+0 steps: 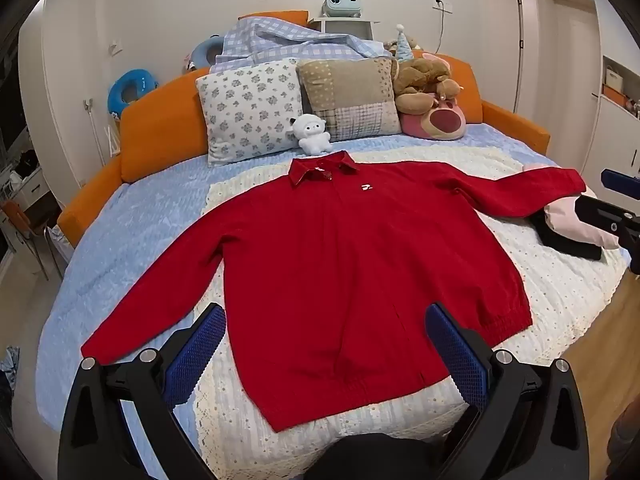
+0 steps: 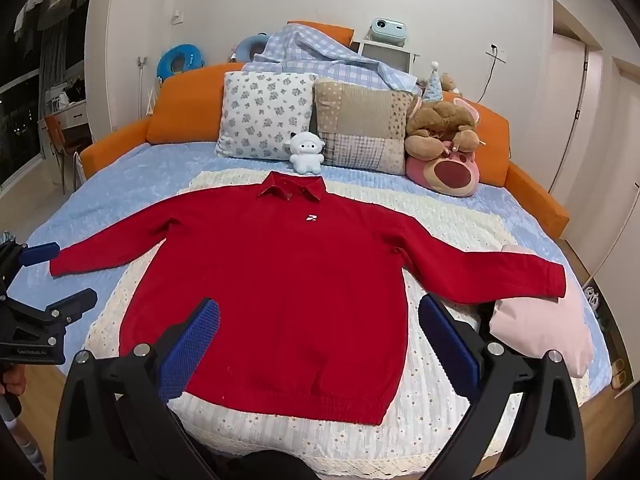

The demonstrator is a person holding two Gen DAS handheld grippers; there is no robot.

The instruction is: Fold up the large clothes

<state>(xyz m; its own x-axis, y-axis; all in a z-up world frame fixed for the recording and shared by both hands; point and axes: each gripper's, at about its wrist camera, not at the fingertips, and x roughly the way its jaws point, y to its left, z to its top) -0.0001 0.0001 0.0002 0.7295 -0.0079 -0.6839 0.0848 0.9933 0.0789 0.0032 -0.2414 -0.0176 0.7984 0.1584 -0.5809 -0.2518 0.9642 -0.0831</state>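
Red jacket [image 2: 280, 280] lies flat on the bed [image 2: 120, 168], both tools [image 1: 324, 344] [image 2: 316, 344] spread wide above it.

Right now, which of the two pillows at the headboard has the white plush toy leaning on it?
The floral pillow, white with grey-blue flowers. The white plush toy sits against its lower corner; the patchwork pillow is beige and checked.

Red collared sweater [image 1: 320, 256] spread flat

Front up at frame centre, both sleeves outstretched, collar toward the top.
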